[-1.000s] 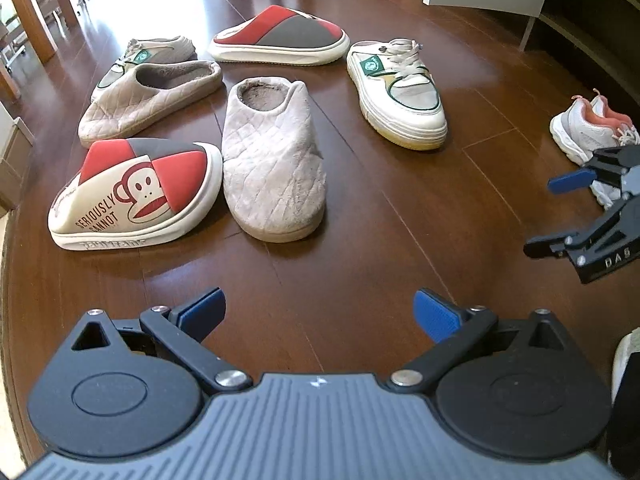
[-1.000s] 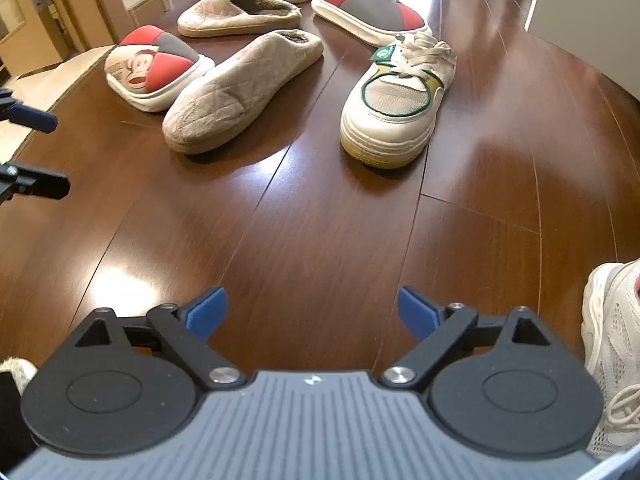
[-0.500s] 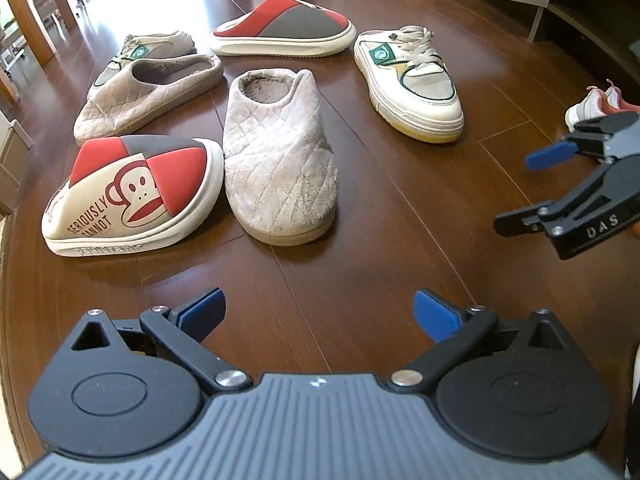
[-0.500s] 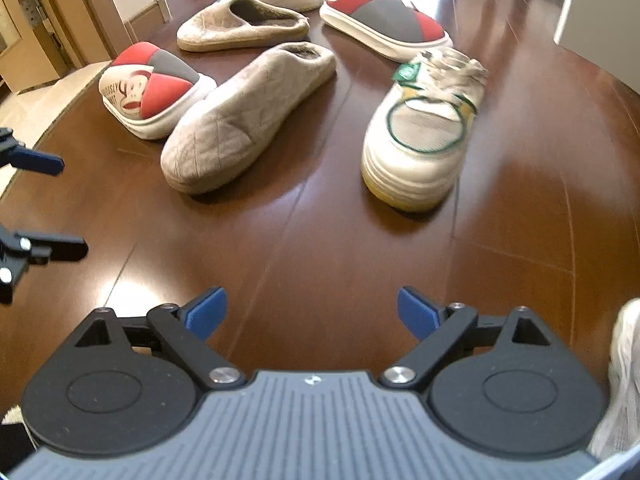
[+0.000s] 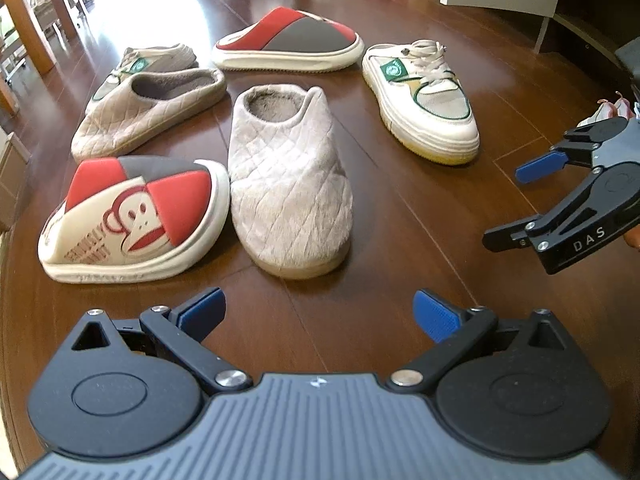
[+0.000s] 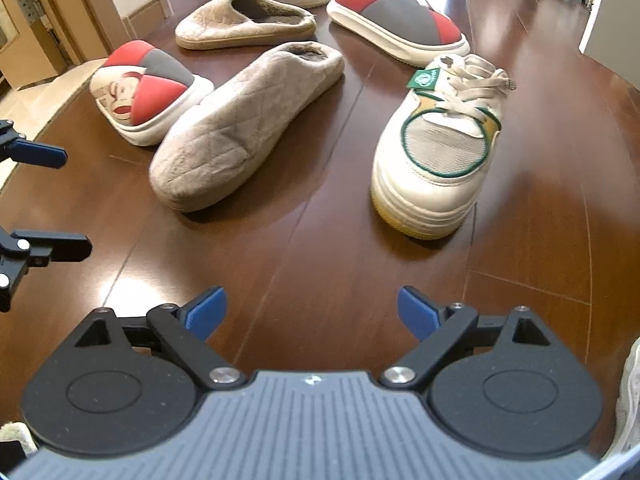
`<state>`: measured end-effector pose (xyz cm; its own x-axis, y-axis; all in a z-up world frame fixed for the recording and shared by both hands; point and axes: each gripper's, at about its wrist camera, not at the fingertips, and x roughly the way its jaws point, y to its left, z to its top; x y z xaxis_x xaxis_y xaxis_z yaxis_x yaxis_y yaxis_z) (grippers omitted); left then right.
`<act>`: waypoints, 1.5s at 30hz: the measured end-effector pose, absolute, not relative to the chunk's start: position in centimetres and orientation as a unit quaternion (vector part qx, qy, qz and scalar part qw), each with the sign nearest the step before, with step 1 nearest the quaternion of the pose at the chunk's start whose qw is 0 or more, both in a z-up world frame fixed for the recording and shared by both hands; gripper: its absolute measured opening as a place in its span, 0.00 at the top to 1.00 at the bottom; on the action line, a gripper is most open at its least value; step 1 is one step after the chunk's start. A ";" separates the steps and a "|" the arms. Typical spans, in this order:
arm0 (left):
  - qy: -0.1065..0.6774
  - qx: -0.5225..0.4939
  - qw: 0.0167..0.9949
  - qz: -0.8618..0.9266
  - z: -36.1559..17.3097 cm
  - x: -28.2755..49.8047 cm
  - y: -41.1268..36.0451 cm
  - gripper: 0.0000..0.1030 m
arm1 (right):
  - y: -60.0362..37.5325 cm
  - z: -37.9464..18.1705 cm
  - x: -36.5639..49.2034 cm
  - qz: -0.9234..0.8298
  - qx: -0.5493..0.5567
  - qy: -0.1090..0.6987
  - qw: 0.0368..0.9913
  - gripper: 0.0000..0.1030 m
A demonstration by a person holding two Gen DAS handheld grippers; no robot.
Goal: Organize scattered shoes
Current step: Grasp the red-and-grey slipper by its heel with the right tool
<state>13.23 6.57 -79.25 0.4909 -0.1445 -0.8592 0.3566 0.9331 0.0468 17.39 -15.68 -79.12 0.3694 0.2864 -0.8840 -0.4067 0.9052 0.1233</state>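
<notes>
Both hand-held grippers (image 5: 318, 314) (image 6: 312, 310) wide open.

Bright daylight from the far end, glaring white off the glossy wooden floor (image 5: 132, 20). Soft shadows under the shoes. Strong fisheye bending at edges; slight blur throughout.

Glossy dark wood floor (image 5: 400, 240) mirrors light; at twelve o'clock a beige slipper (image 5: 286, 184) of quilted, fuzzy cloth; at two o'clock a sneaker (image 5: 424, 100) with smooth rubber sole and mesh toe
</notes>
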 end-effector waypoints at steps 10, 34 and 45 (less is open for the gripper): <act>0.458 0.131 0.863 -0.169 -79.1 16.2 5.6 0.01 | -16.8 -78.1 20.2 0.203 -0.088 0.484 0.847 0.11; 0.393 0.176 0.885 -0.176 -80.5 30.8 2.1 0.01 | -16.7 -77.3 37.8 0.219 -0.176 0.372 0.885 0.11; 0.422 0.158 0.866 -0.218 -72.6 28.0 6.4 0.01 | -12.7 -69.9 36.1 0.287 -0.276 0.420 0.815 0.12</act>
